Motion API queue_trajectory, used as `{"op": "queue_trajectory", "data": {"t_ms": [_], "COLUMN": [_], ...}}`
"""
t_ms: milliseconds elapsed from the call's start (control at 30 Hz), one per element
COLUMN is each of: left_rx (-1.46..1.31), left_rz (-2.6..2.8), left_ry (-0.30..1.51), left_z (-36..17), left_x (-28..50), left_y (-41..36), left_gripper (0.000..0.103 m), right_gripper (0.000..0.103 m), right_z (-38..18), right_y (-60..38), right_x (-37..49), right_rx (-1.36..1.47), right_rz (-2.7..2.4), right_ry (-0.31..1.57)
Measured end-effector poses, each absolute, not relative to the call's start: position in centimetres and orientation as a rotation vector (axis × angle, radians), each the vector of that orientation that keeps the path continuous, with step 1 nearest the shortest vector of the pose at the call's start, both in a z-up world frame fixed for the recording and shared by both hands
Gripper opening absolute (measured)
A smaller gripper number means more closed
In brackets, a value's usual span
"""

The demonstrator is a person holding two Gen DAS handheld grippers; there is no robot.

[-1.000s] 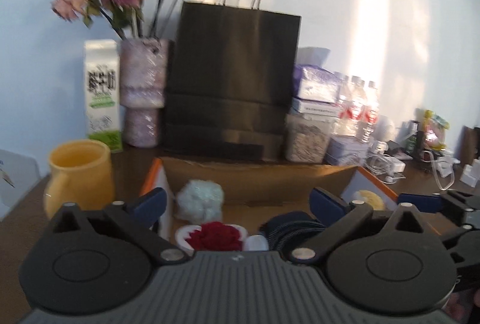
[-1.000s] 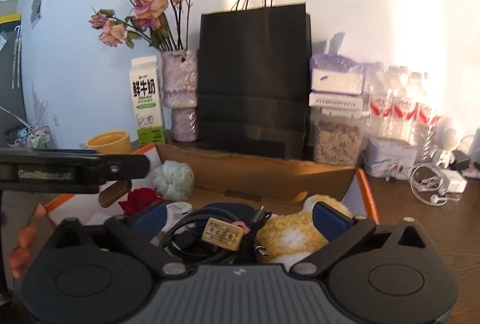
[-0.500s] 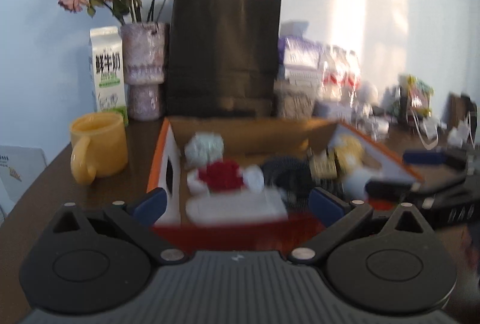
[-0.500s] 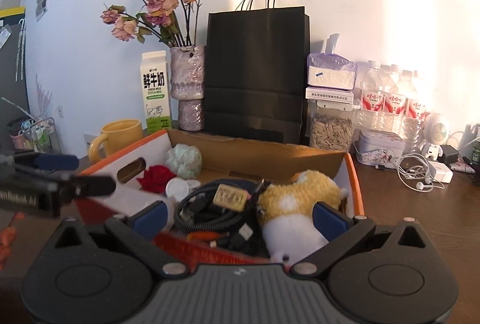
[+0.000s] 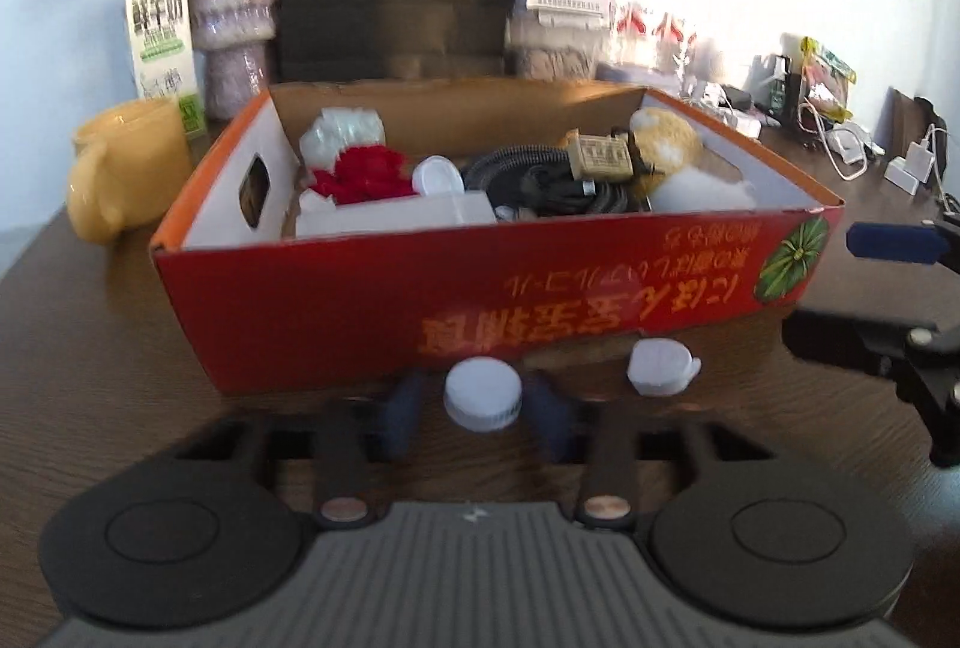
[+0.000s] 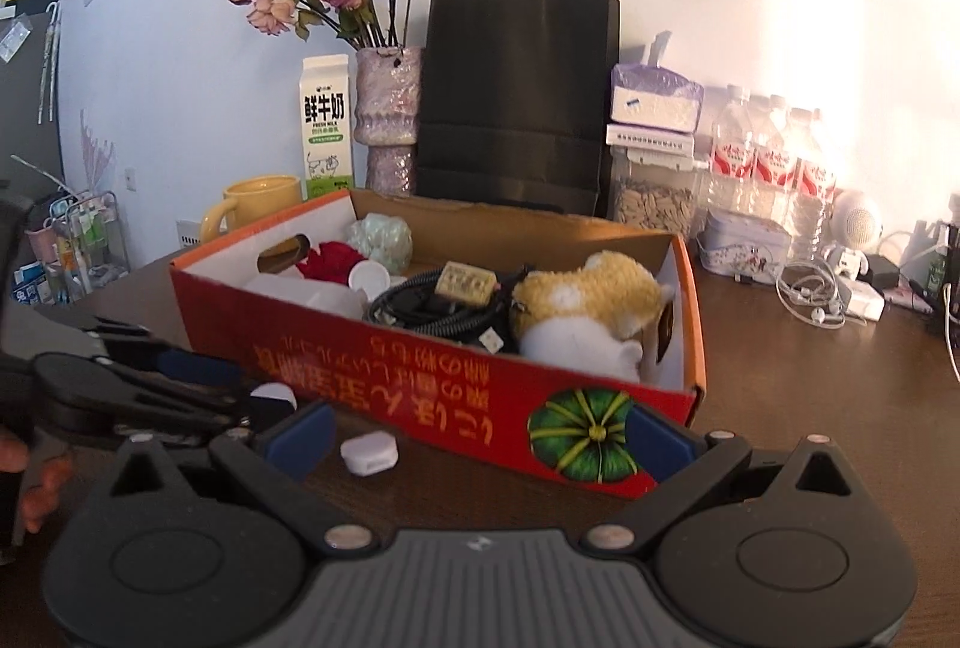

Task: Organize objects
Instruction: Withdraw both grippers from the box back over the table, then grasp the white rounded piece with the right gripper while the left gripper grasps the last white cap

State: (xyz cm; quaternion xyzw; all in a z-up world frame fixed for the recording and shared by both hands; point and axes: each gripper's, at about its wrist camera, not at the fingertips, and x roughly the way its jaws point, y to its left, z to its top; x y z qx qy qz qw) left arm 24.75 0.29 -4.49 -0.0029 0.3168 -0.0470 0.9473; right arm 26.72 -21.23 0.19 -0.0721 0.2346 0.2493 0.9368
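A red cardboard box (image 5: 600, 300) (image 6: 420, 366) on the brown table holds a plush toy (image 6: 588, 300), a black cable coil (image 5: 540, 180), a red flower (image 5: 360, 174) and white items. In front of it lie a white bottle cap (image 5: 482, 394) and a small white case (image 5: 660, 366) (image 6: 369, 454). My left gripper (image 5: 477, 414) has its blue fingers close on both sides of the cap, low over the table. My right gripper (image 6: 480, 438) is open and empty in front of the box's right part.
Behind the box stand a yellow mug (image 5: 120, 168), a milk carton (image 6: 324, 126), a vase of dried roses (image 6: 387, 108), a black paper bag (image 6: 516, 90), water bottles (image 6: 768, 162) and chargers with cables (image 6: 828, 294) at the right.
Both grippers drew back from over the box to the table in front of it. The left gripper dropped low and its fingers closed in around the white cap.
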Motion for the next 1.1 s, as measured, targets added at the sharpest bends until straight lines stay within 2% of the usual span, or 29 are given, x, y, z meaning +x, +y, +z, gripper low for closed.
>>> {"op": "queue_trajectory", "data": {"t_ms": [533, 933, 1000, 1067, 1100], "left_rx": [-0.058, -0.103, -0.108, -0.110, -0.113], "left_rz": [-0.098, -0.100, -0.106, -0.111, -0.113], "left_ry": [0.589, 0.565, 0.560, 0.555, 0.553], "left_z": [-3.2, -2.7, -2.6, -2.6, -2.5], "left_x": [22.2, 20.8, 20.6, 20.4, 20.3], "left_y": [2.0, 3.9, 4.1, 4.2, 4.2], "left_gripper": [0.028, 0.028, 0.028, 0.028, 0.028], "right_gripper": [0.102, 0.070, 0.058, 0.030, 0.028], "right_z": [-2.1, -3.0, -2.9, -2.8, -2.8], "right_y": [-17.2, -14.5, -14.3, -14.1, -14.0], "right_x": [27.6, 28.8, 28.8, 28.6, 28.5], "right_rx": [-0.188, -0.176, -0.168, -0.165, -0.167], "right_rz": [0.539, 0.522, 0.527, 0.535, 0.537], "right_ry": [0.604, 0.654, 0.650, 0.643, 0.640]}}
